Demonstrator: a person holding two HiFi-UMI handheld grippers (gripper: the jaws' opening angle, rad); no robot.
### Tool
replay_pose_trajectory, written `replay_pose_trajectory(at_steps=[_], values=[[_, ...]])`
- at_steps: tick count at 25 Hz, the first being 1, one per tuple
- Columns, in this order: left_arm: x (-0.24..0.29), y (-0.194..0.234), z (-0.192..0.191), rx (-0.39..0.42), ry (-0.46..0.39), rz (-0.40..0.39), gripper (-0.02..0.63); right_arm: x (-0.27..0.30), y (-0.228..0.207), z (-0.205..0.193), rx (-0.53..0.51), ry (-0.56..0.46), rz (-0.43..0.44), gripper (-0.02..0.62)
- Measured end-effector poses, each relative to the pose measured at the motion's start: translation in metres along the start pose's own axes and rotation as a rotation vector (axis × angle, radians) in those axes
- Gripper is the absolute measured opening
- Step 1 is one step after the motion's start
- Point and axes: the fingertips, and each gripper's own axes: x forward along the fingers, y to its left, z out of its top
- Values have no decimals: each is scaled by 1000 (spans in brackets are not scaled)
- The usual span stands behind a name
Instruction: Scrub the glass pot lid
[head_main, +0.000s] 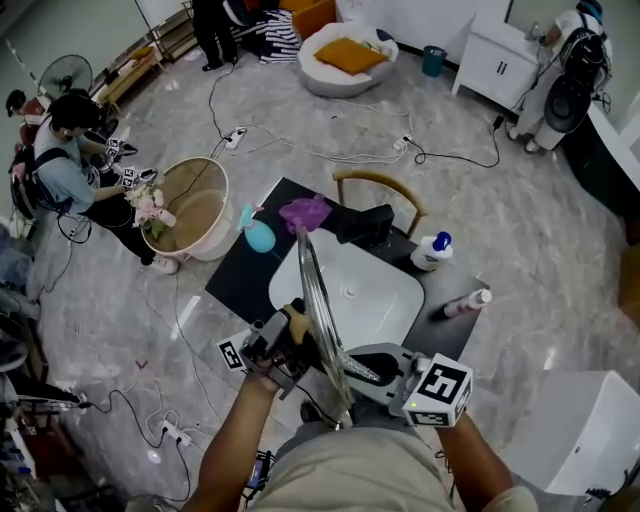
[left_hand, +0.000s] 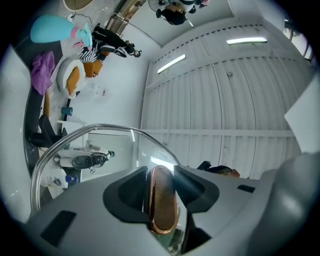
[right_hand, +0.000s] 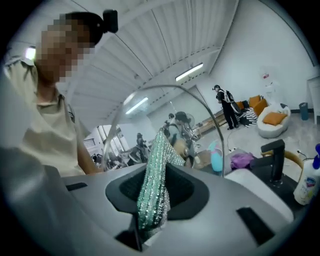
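I hold the glass pot lid (head_main: 318, 310) upright and edge-on over the white sink (head_main: 385, 300). My left gripper (head_main: 292, 332) is on its left side, shut on the lid's copper-brown handle (left_hand: 161, 200). The steel rim (left_hand: 90, 129) arcs above the jaws in the left gripper view. My right gripper (head_main: 355, 368) is on the other side, shut on a sparkly green scrub cloth (right_hand: 155, 180). The cloth sticks up against the glass lid (right_hand: 165, 115). Where the cloth touches the glass is hidden in the head view.
A black faucet (head_main: 365, 222) stands behind the sink on a black counter (head_main: 240, 275). A purple cloth (head_main: 305, 212) and a teal bottle (head_main: 258, 236) lie by it. A white blue-capped bottle (head_main: 432, 250) and a lying can (head_main: 465, 302) are on the right. A wooden chair (head_main: 380, 185) and a round tub (head_main: 195, 205) stand beyond.
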Motion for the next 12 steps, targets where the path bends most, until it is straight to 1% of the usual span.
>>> replay_pose_trajectory(at_steps=[2,3,6,9,10,12], values=[[2,1,-3,-29,-3,-15,173,-5,6,23,-10,-77,22,91],[3,2,-5,-42,1,-20,173,-6,5,34,-20,-115,18,91],[7,4,-16,-70,22,-30,173,-1,-16,62,-65,-190,-45,91],[9,1,-23,-93,19,-55,172,11,-50,76,-57,-221,-118,91],[9,-1,-24,-96,10,-63,172,16,-61,76,-50,-219,-139,91],[10,-5,-23,-91,-4,-69,170,29,-81,68,-42,-183,-176,89]])
